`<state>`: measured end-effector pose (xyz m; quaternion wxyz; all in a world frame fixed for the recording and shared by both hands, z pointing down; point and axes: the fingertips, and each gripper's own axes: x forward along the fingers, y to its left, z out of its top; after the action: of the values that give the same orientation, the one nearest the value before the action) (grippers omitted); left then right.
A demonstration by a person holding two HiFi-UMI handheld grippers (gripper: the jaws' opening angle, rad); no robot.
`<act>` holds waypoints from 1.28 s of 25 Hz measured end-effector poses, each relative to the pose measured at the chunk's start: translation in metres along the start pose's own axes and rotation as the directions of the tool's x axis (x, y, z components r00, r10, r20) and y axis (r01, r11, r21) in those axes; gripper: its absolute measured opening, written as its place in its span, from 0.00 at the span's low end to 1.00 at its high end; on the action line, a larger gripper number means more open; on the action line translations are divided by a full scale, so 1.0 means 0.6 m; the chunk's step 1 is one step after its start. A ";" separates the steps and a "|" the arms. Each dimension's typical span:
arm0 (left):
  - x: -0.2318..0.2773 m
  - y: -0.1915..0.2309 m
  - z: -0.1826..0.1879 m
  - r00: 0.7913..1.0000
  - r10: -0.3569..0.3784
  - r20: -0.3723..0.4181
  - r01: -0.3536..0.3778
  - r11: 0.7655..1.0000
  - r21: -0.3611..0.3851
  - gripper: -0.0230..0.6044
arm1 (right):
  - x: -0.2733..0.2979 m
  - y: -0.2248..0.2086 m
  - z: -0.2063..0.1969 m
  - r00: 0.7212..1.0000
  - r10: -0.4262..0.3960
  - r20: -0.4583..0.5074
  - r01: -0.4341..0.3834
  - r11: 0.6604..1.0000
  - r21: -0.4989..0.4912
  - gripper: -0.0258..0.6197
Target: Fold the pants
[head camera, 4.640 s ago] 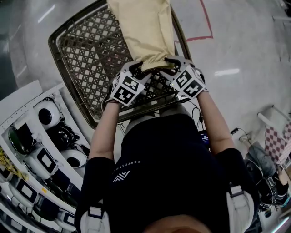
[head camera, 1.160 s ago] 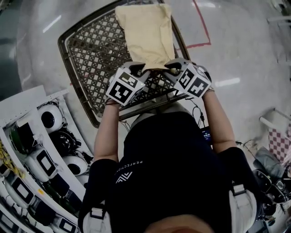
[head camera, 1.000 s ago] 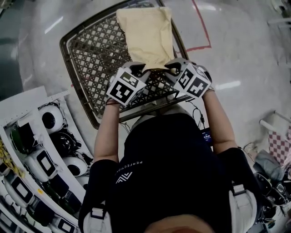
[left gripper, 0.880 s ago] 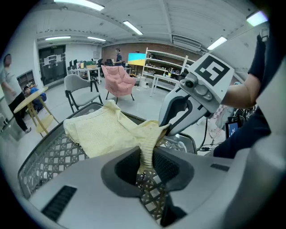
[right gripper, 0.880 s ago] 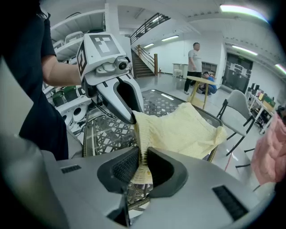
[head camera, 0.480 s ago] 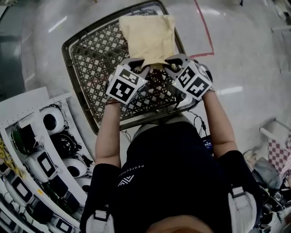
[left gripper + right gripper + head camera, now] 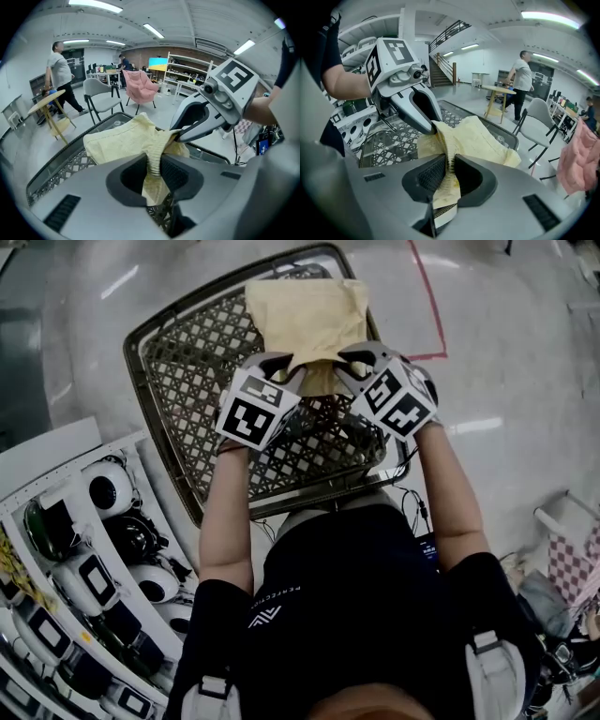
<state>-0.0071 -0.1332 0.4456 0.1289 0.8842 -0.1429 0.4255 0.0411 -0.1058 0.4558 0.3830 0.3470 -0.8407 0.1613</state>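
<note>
Both grippers have the pale yellow pants [image 7: 305, 315] by the near edge. My left gripper [image 7: 152, 165] has its jaws pressed onto a ribbed band of the fabric, which runs up between the pads and hangs a little below them. My right gripper [image 7: 449, 171] pinches that same ribbed edge in the same way.

From the head view the two grippers sit close side by side over the dark lattice tabletop [image 7: 187, 381]. Their tips angle toward each other, with the bunched edge of cloth between them. The held edge rises off the lattice to the jaws. The rest of the pants lies spread on the tabletop toward its far right corner, with the far edge just beside the rim.

A rack of round white and black devices [image 7: 84, 549] stands to my left, off the tabletop. A red line [image 7: 427, 306] runs across the grey floor beyond the far corner. In the left gripper view, a person [image 7: 58, 70] is next to a small round table, well apart from my work, with a grey chair [image 7: 101, 96] and a pink chair [image 7: 140, 86] nearer.
</note>
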 end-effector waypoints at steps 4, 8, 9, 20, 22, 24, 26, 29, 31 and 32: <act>0.013 0.021 0.009 1.000 0.019 0.005 -0.019 0.999 -0.027 0.17 | 0.011 -0.025 0.009 1.000 -0.009 0.008 0.009 1.000 -0.001 0.15; 0.026 0.042 0.021 0.999 0.033 -0.009 -0.033 0.999 -0.020 0.17 | 0.025 -0.047 0.012 1.000 -0.014 0.019 0.014 1.000 0.001 0.15; 0.029 0.047 0.026 0.999 0.037 -0.008 -0.037 0.999 -0.018 0.17 | 0.027 -0.053 0.013 1.000 -0.015 0.021 0.015 1.000 0.003 0.15; 0.068 0.099 0.044 0.997 0.082 -0.006 -0.082 0.995 -0.057 0.18 | 0.063 -0.108 0.020 0.997 -0.056 0.062 0.053 0.998 0.040 0.15; 0.075 0.106 0.039 0.997 0.082 -0.015 -0.083 0.994 -0.067 0.18 | 0.072 -0.114 0.019 0.996 -0.057 0.063 0.054 0.998 0.045 0.15; 0.082 0.112 0.037 0.996 0.083 -0.023 -0.085 0.994 -0.069 0.18 | 0.080 -0.119 0.017 0.996 -0.059 0.065 0.056 0.997 0.050 0.15; 0.087 0.116 0.037 0.996 0.088 -0.029 -0.090 0.994 -0.065 0.18 | 0.087 -0.121 0.013 0.996 -0.058 0.065 0.054 0.997 0.056 0.15; 0.094 0.121 0.032 0.995 0.090 -0.034 -0.092 0.993 -0.070 0.18 | 0.096 -0.122 0.010 0.997 -0.052 0.061 0.048 0.997 0.064 0.15; 0.099 0.123 0.029 0.995 0.089 -0.034 -0.091 0.993 -0.075 0.18 | 0.100 -0.124 0.008 0.997 -0.051 0.061 0.047 0.997 0.068 0.15; 0.101 0.124 0.028 0.995 0.089 -0.034 -0.091 0.993 -0.076 0.18 | 0.102 -0.124 0.007 0.997 -0.053 0.062 0.048 0.996 0.071 0.15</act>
<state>0.0144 -0.2167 0.4913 0.1458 0.8646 -0.1970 0.4386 0.0631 -0.1891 0.4999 0.3476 0.3862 -0.8374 0.1696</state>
